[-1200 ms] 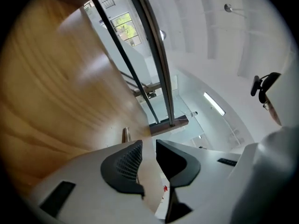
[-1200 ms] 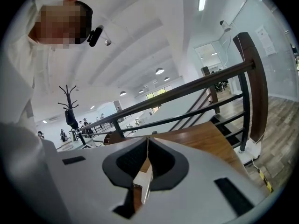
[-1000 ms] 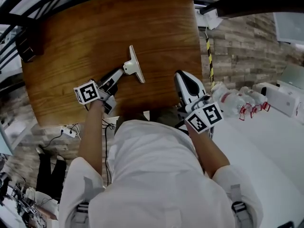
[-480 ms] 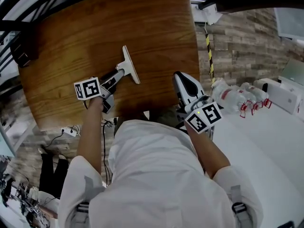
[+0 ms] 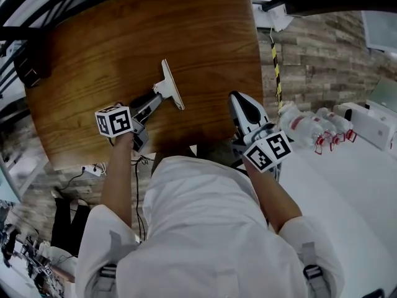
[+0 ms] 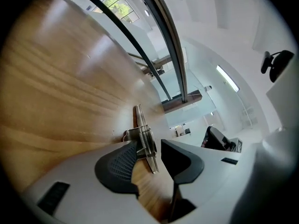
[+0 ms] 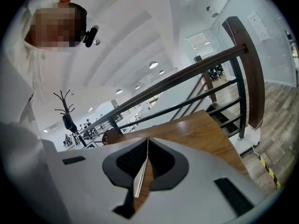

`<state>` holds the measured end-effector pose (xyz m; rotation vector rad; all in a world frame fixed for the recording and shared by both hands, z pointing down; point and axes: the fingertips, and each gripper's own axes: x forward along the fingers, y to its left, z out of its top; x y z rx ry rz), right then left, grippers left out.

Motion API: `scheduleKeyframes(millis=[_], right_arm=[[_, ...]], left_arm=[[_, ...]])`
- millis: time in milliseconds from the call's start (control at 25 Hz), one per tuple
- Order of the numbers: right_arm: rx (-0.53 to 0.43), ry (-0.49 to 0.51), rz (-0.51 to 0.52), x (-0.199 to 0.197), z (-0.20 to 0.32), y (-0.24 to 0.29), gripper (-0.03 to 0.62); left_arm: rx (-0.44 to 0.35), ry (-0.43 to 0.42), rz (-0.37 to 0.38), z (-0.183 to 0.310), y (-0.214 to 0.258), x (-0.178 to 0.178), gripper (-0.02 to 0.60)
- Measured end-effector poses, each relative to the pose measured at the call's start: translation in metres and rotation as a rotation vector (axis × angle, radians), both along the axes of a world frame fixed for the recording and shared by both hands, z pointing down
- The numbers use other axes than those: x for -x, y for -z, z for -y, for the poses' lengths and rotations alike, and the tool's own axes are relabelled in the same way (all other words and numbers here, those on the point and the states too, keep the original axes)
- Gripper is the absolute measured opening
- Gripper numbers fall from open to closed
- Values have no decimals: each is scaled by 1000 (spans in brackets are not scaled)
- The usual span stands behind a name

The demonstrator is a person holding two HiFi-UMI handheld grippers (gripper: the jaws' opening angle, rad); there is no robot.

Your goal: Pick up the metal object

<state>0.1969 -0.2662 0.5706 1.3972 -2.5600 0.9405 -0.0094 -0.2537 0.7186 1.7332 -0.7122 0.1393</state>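
Indoors, wooden table (image 5: 93, 54) with metal object (image 5: 170, 85) stands beside dark railing (image 7: 187, 74).

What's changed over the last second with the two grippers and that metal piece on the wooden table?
The left gripper has just been opening its jaws; the metal object stands on edge between them on the table, with one pad clear of it. The right gripper stayed shut at the table's near edge, and the object stayed roughly in place.

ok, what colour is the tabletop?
Brown wood grain; the table shows best in the head view.
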Motion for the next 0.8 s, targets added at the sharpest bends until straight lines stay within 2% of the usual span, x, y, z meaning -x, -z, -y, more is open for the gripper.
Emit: scheduleKeyframes(millis=[160, 240, 320, 520, 680, 800], right_arm=[[-4, 5, 3, 2, 1, 2, 26], [-4, 9, 2, 2, 0, 3, 26], [-4, 9, -1, 1, -1, 3, 26], [-20, -1, 0, 1, -3, 7, 26], [-51, -4, 1, 21, -2, 14, 25], [-80, -14, 11, 16, -2, 28, 26]], left_arm=[[19, 15, -41, 6, 0, -10, 146], [24, 32, -45, 9, -1, -12, 76], [36, 41, -62, 10, 1, -16, 41], [67, 94, -137, 8, 7, -14, 18], [1, 165, -191, 16, 30, 16, 17], [-127, 192, -219, 30, 74, 21, 17]])
